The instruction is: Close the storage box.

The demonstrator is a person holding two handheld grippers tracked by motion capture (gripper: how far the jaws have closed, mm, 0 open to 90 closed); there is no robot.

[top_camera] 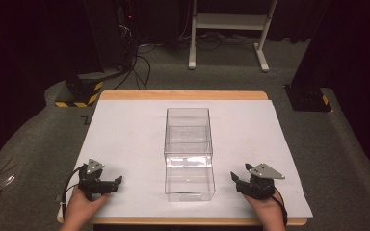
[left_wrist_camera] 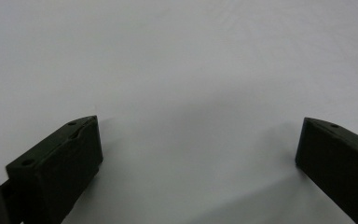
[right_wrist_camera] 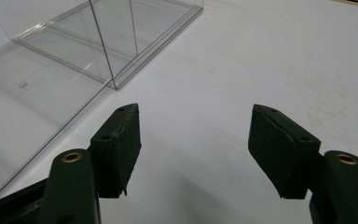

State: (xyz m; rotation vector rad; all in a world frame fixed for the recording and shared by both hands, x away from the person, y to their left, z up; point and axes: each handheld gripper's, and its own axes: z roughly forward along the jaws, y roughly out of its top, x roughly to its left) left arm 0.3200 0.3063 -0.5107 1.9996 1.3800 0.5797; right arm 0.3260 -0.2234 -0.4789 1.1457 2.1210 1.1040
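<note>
Flanking clear plastic box (top_camera: 189,153)

We record a colourless clear plastic box (top_camera: 188,153) on a plain white sheet (top_camera: 125,139) over a light wooden table (top_camera: 183,95). Both the left gripper (top_camera: 107,184) and the right gripper (top_camera: 243,182) are black with grey top plates. The floor mount (top_camera: 79,94) far left bears yellow-black stripes.

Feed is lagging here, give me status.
Left gripper and right gripper open, empty, resting on white sheet. Clear plastic box between them, untouched. Nothing in the way.
</note>
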